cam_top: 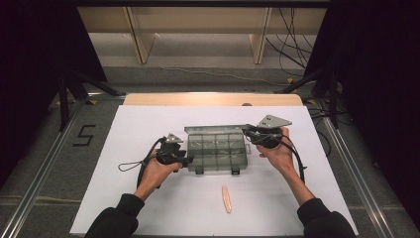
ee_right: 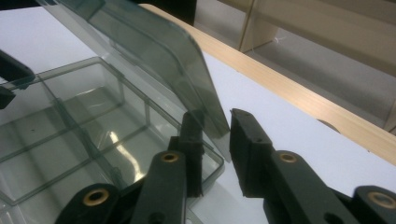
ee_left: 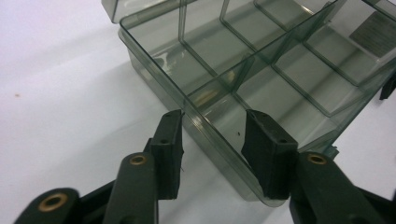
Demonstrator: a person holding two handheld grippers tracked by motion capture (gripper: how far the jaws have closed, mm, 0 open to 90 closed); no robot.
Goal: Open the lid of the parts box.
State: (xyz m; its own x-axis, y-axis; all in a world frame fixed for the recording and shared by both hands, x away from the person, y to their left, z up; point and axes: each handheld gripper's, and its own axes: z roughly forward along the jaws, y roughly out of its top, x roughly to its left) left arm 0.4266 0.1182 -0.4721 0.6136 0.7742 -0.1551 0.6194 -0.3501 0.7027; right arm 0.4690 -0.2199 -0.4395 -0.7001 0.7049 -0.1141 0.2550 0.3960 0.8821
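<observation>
A smoke-tinted clear compartment box lies in the middle of the white sheet with its lid raised at the far side. At the box's left end is my left gripper. In the left gripper view its jaws stand apart astride the box's near wall, one pad outside and one inside a compartment, with a gap showing. My right gripper is at the right end. Its jaws flank the lid's lower corner above the box, without visibly pinching it.
A slender peach-coloured piece lies on the white sheet nearer the person, between the forearms. The wooden table edge runs behind the sheet. Black stand legs and cables sit on the floor beyond.
</observation>
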